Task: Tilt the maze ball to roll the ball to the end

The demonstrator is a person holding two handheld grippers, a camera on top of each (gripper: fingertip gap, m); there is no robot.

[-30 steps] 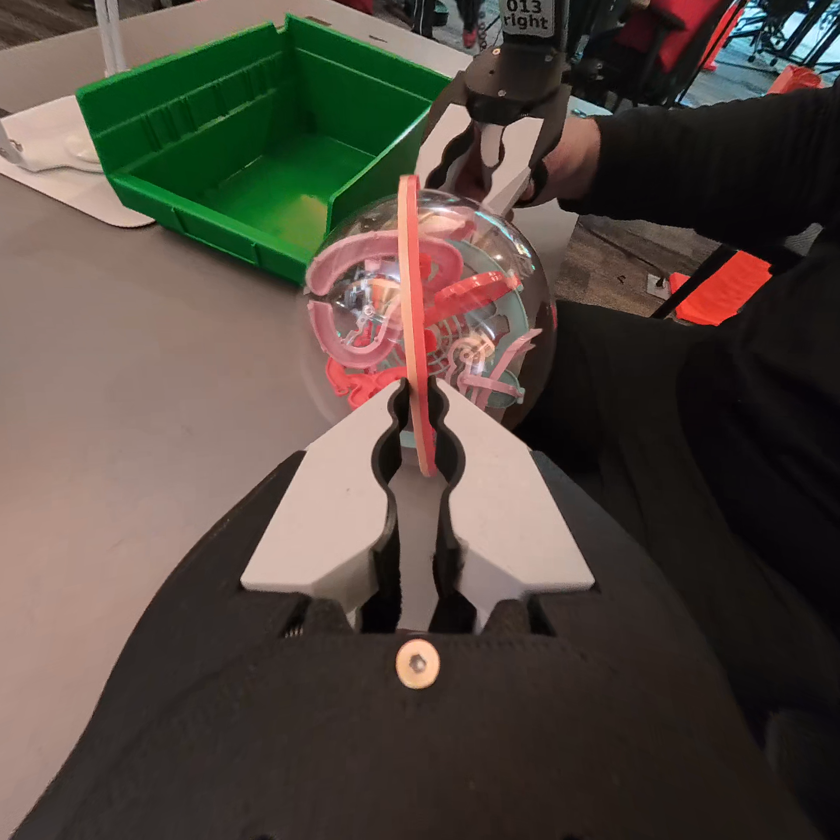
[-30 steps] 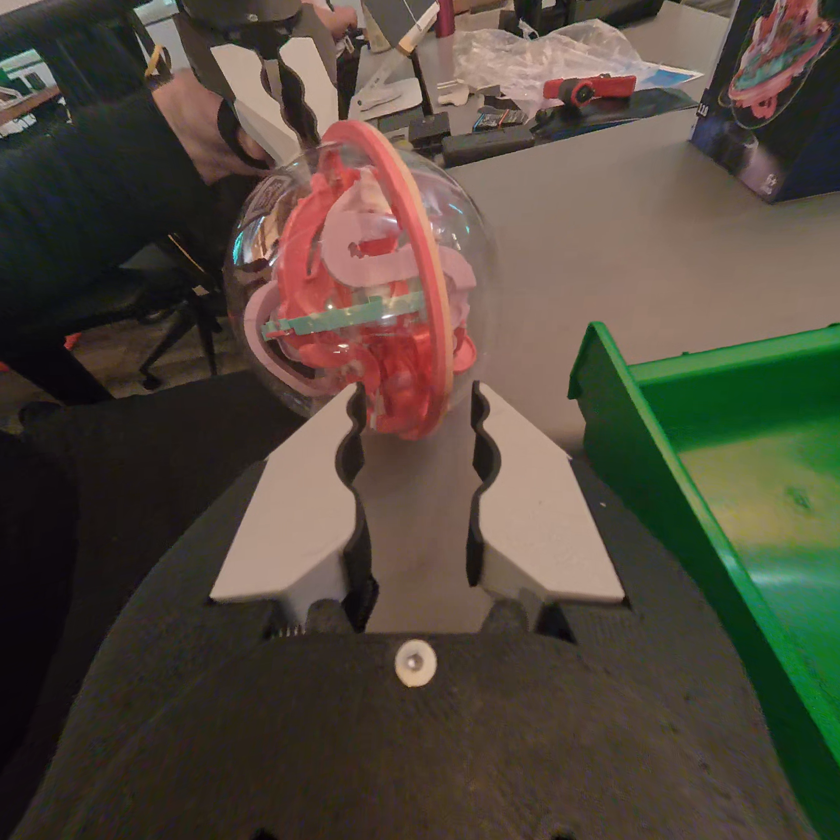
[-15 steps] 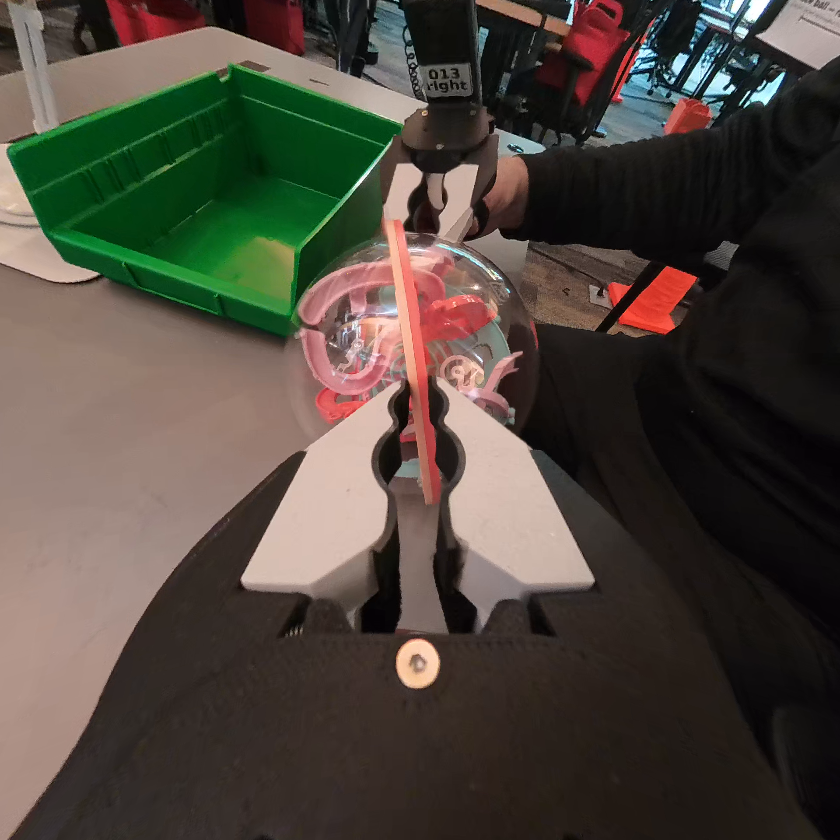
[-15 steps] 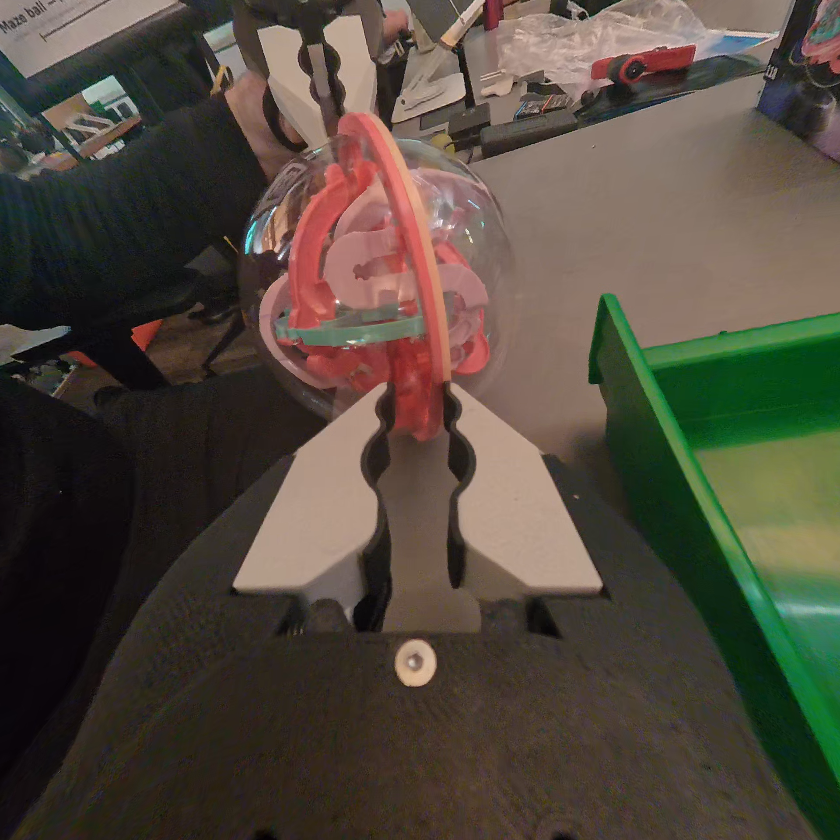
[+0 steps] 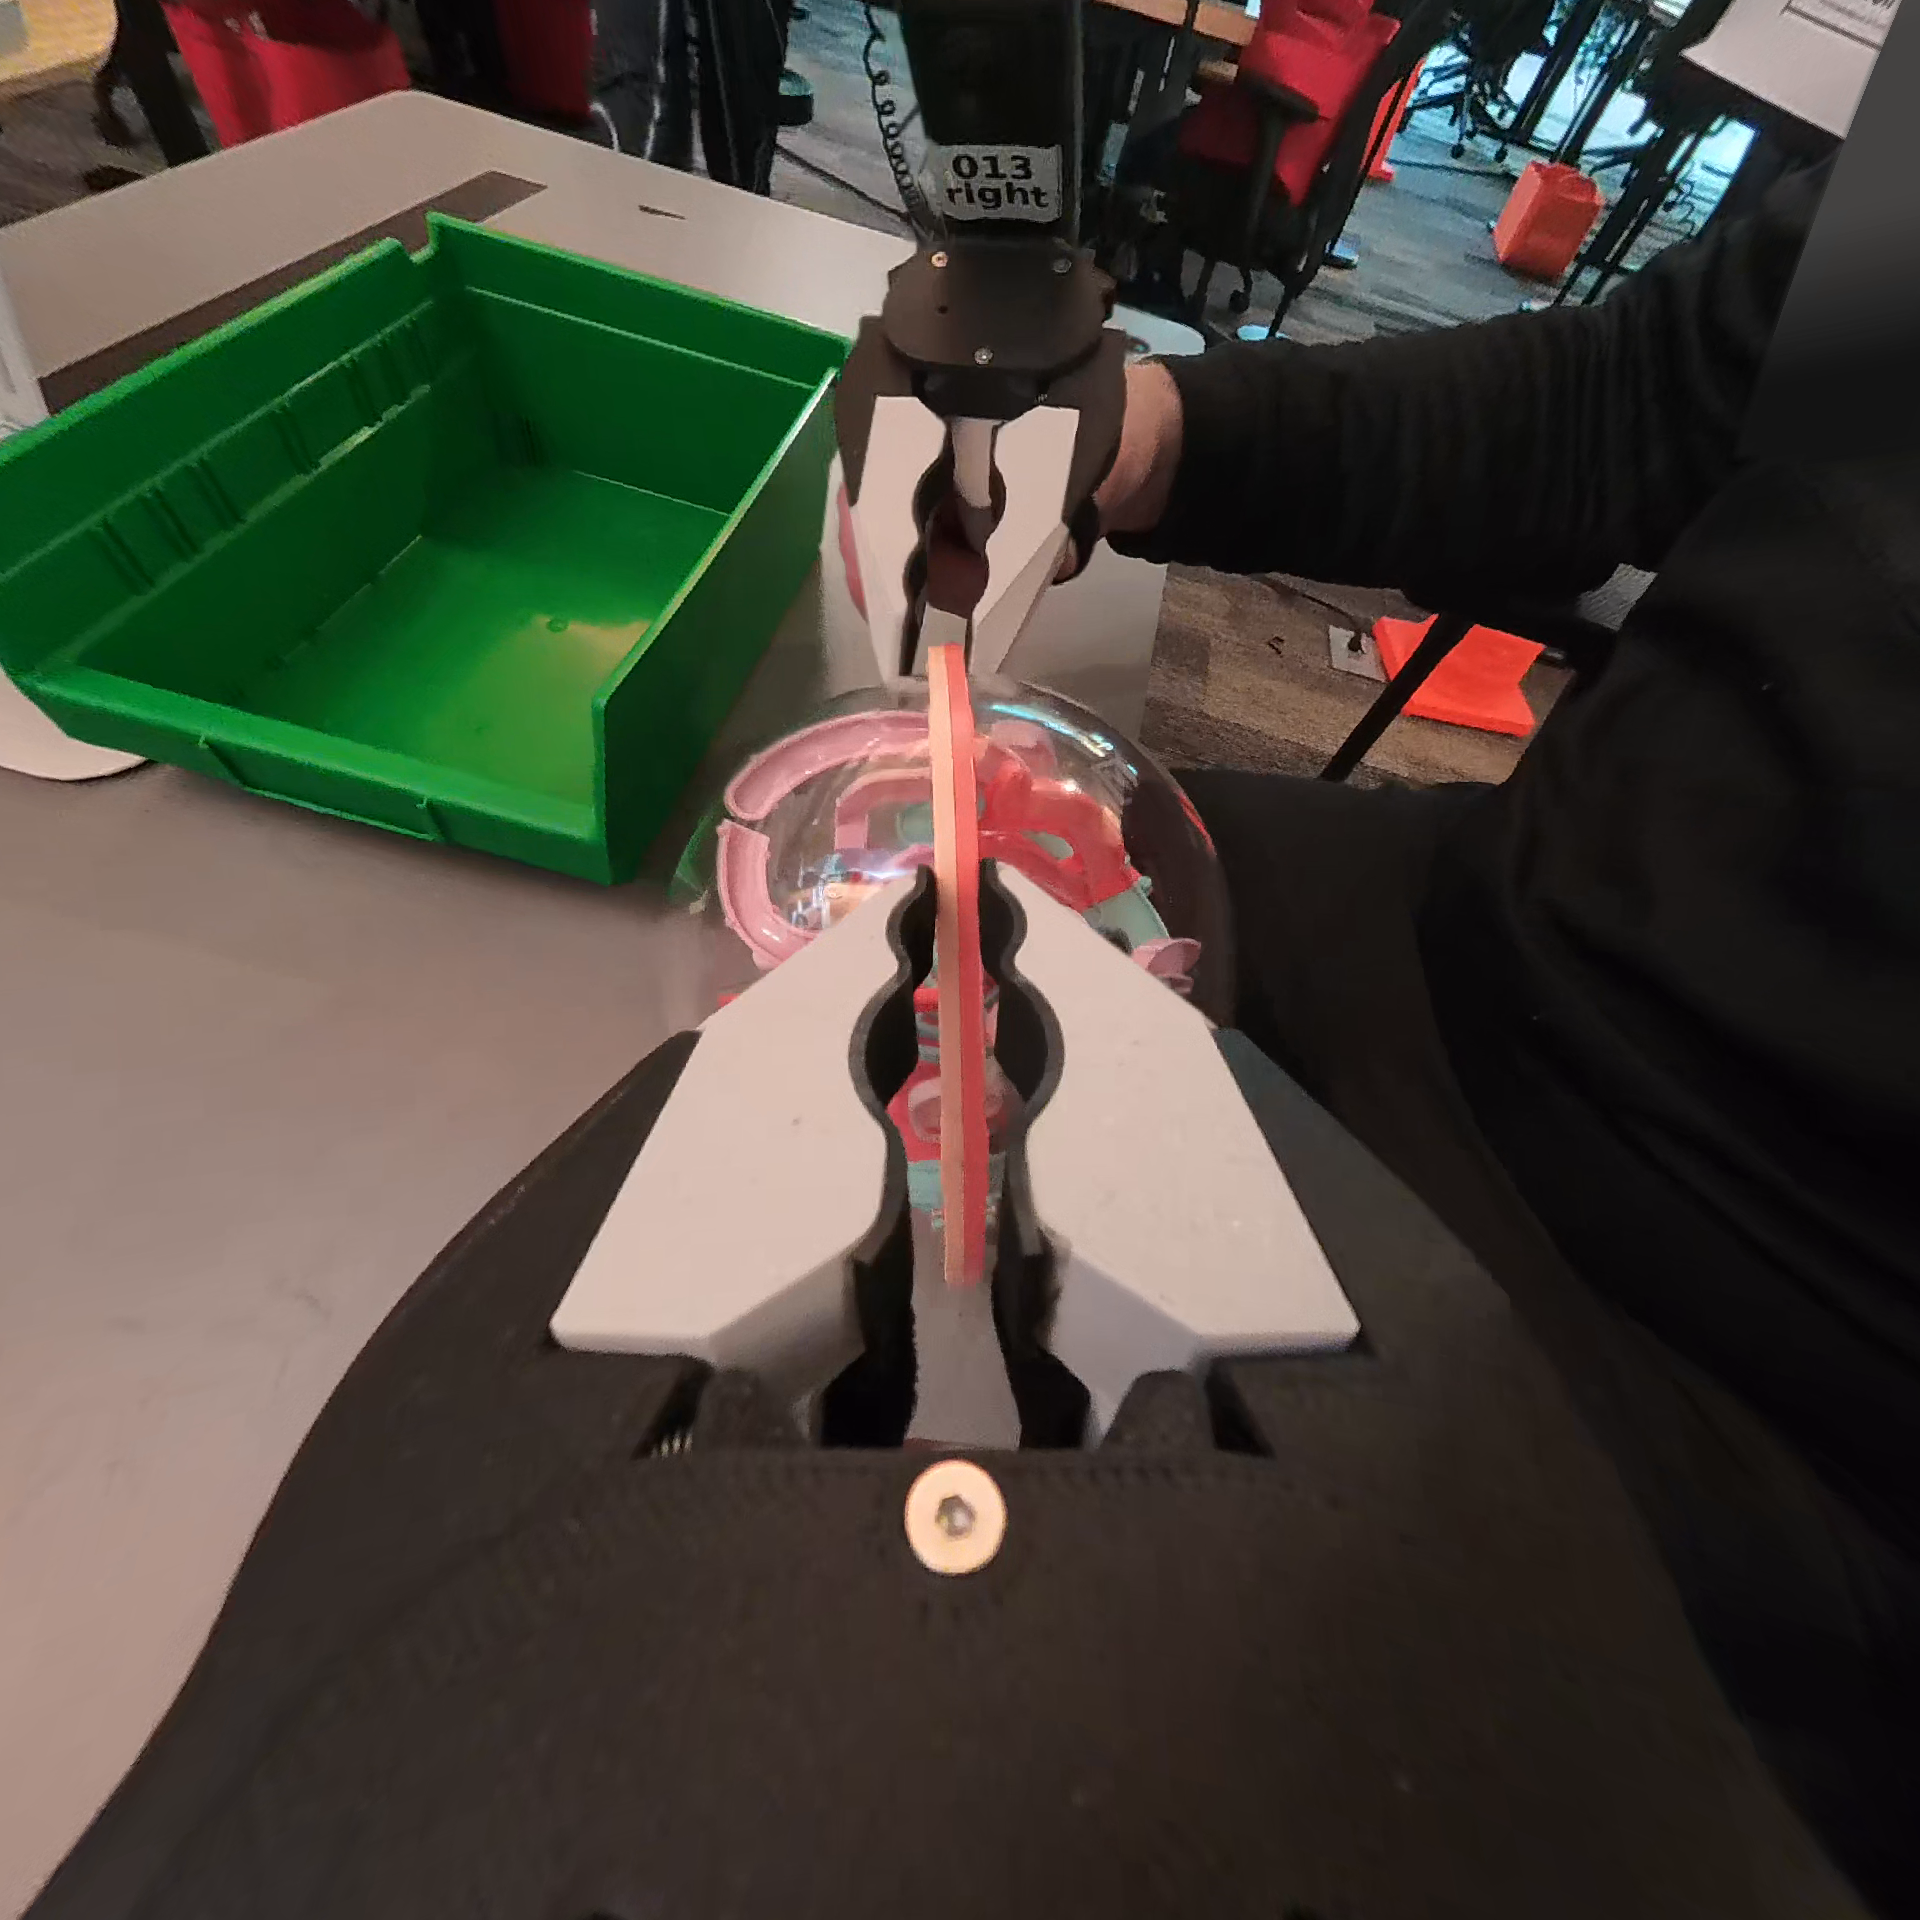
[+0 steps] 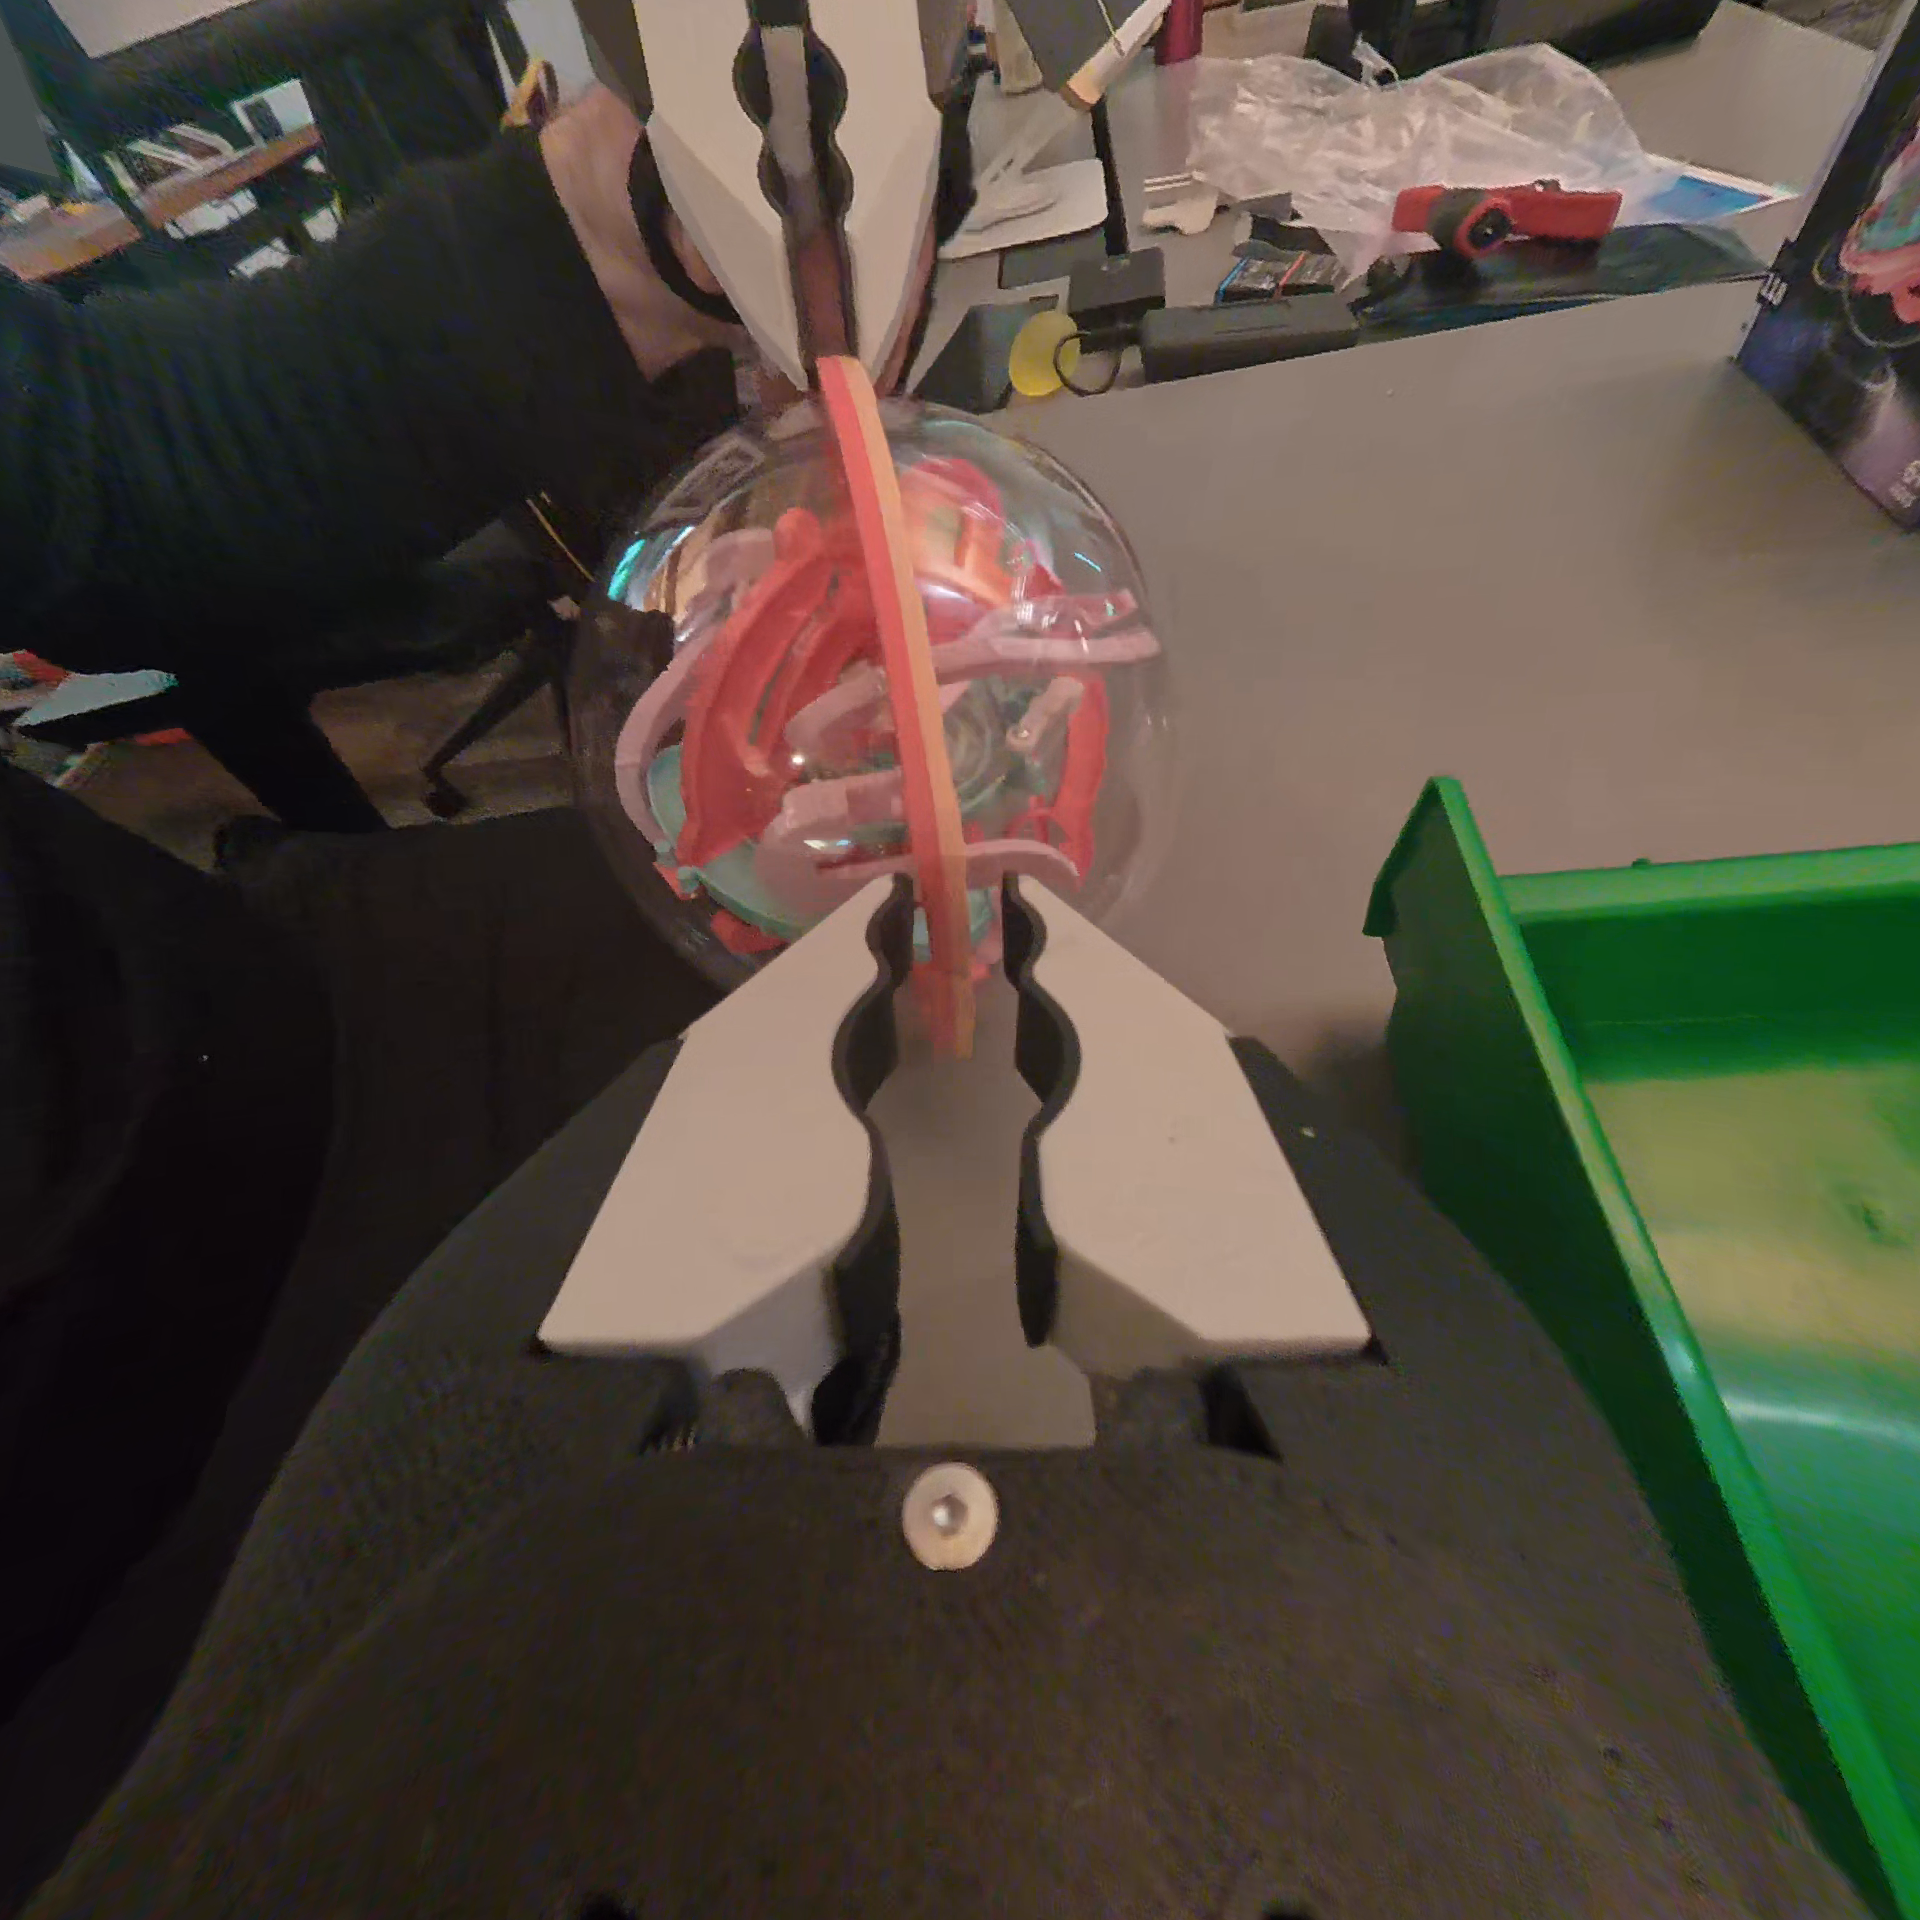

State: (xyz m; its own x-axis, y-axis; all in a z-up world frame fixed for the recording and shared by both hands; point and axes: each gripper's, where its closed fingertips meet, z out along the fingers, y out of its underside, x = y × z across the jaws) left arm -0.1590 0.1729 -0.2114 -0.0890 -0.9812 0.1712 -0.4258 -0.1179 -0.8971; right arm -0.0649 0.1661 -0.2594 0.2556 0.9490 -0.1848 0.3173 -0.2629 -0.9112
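The maze ball (image 6: pixel 883 675) is a clear sphere with pink, red and teal tracks inside and a thin red ring (image 5: pixel 956 935) around its middle. It is held above the near edge of the grey tabletop (image 5: pixel 260 1039), between the two tools, which face each other from opposite sides.

The left tool (image 5: pixel 956 904) is clamped on the red ring: the ring passes between its two white fingers (image 5: pixel 790 1122), and their black wavy pads press on it from both sides. In the right wrist view this tool comes in from the top, with its tips closed on the far part of the ring.

The right tool (image 6: pixel 951 914) has the ring's near edge between its fingers (image 6: pixel 758 1143). Here the jaws stand a little wider than the ring, and I see a dark gap on each side of it, so I cannot tell if the pads really press on it. In the left wrist view the tips of this tool sit at the top of the ring.

A green bin (image 5: pixel 416 540) stands on the tabletop just beside the ball. A person's black sleeve (image 5: pixel 1455 447) reaches to the right tool. Farther on the tabletop lie a clear plastic bag (image 6: pixel 1403 135) and a dark box (image 6: pixel 1839 312).
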